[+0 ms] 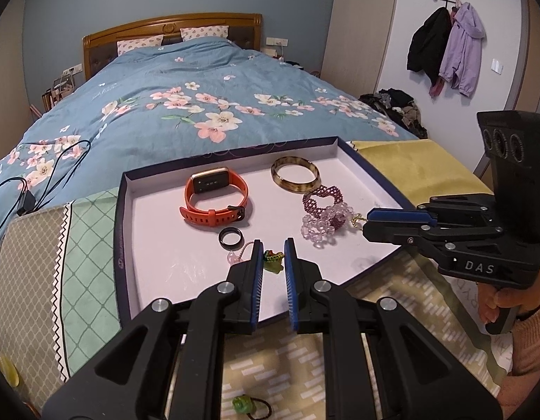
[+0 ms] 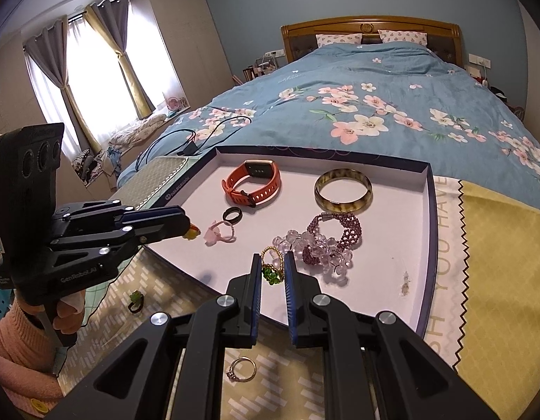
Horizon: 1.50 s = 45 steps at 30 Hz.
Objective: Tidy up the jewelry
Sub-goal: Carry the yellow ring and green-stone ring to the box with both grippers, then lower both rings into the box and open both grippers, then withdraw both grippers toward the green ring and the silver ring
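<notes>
While both claws angle down over the near edge of the tray (image 1: 125, 210), each pinches a small piece. The left claw (image 1: 272, 248) is narrow, clamped on a green charm (image 1: 271, 260) between its blue pads, just above the tray floor beside the black ring (image 1: 230, 237). The right claw (image 2: 272, 264) is narrow too, gripping a green beaded ring (image 2: 271, 273) with a gold loop, just beside the bead bracelets (image 2: 322, 245). In the tray lie one orange watch (image 1: 215, 197), one bangle (image 1: 295, 175), one black ring, one pink ring (image 2: 219, 232) and two bead bracelets. On the cloth outside lie one green hair tie (image 1: 247, 404) and one gold ring (image 2: 242, 369). A hand (image 2: 65, 311) in a pink sleeve grips each handle.
</notes>
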### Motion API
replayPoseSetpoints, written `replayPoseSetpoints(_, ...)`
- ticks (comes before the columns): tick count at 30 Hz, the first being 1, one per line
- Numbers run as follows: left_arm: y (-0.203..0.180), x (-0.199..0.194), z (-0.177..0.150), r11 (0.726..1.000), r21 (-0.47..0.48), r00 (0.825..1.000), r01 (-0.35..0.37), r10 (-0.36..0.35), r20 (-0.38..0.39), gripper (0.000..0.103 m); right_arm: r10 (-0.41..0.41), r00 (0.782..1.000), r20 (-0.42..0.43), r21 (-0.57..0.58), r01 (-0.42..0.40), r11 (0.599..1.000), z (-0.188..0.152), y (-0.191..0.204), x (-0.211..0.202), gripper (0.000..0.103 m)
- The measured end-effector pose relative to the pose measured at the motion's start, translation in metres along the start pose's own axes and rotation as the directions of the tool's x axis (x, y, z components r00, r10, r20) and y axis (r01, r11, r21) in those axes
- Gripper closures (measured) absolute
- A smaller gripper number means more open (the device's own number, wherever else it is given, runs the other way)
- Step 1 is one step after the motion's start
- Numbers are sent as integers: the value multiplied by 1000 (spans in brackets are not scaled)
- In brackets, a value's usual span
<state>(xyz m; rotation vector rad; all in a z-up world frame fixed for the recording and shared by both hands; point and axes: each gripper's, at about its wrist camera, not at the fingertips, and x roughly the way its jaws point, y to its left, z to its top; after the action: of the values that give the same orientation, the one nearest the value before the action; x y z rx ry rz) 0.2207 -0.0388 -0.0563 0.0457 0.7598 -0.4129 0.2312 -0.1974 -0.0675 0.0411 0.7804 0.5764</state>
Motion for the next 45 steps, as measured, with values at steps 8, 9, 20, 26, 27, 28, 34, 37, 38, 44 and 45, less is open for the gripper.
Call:
replayPoseSetpoints(8,5,16,0,1000,-17,999,-8,8,-31,90,-14,1000,-22,5,14,1000,1,-3,9,92)
replayPoseSetpoints(9,5,18,0,1000,-18,999,-9,8,-34,90,-16,1000,-27,5,16,1000,1,-4,11,92)
replayPoseSetpoints(20,5,33,-3,1000,-22,998,-11,9,-70,90,-35,998,-59,13,36,999,-1,-7,23,92)
replayPoseSetpoints(26,5,37,-4,1000,-26,997,-3,1,-77,83,-47,997,-56,29,49,998,-2,-10,24,90)
replayPoseSetpoints(27,5,36,-3,1000,-26,998,-3,1,-69,80,-46,998,-50,35,48,998,-1,-11,22,89)
replayPoseSetpoints(28,5,34,-3,1000,-27,998,-7,5,-61,73,-44,998,-41,42,46,998,-1,-12,19,87)
replayPoseSetpoints(34,7,0,-2,999,-34,999,-34,35,27,61,-35,999,13,61,34,998,-2,-12,-3,74)
replayPoseSetpoints(37,10,-21,-7,999,-32,997,-27,29,65,55,-15,999,37,56,13,998,-6,-7,-16,68)
replayPoseSetpoints(38,11,-28,-11,999,-31,997,-31,33,74,55,-8,999,43,52,6,999,-8,-5,-20,66)
replayPoseSetpoints(44,14,-54,-43,999,-4,998,-44,44,52,55,24,999,27,17,-24,1000,-26,11,-30,56)
replayPoseSetpoints(45,13,-56,-49,999,1,998,-46,46,45,55,23,1000,19,11,-23,1000,-30,13,-31,53)
